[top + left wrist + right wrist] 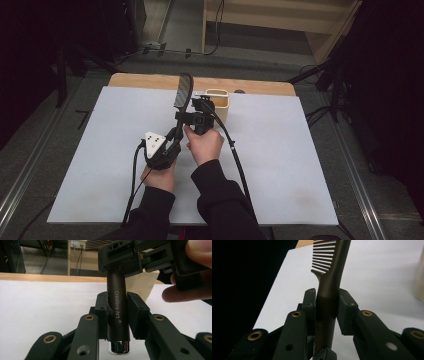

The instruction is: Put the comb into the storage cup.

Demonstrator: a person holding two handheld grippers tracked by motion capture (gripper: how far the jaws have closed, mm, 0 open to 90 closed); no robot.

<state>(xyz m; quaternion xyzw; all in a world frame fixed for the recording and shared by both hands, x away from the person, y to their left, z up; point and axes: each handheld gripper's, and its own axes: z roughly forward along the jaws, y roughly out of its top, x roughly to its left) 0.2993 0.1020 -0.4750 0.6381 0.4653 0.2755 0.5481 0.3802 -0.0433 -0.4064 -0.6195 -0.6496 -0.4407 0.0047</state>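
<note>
A big white sheet covers the table in a dark room. Above its middle, a long dark brown plastic comb with a shiny silver end stands up in the air. The left gripper pinches the comb's handle low down, and the right gripper pinches it higher, near the teeth. It looks like a hand-over. A small cream cup waits just behind. Next, one gripper should let go, then the other can lower the comb into the cup.
</note>
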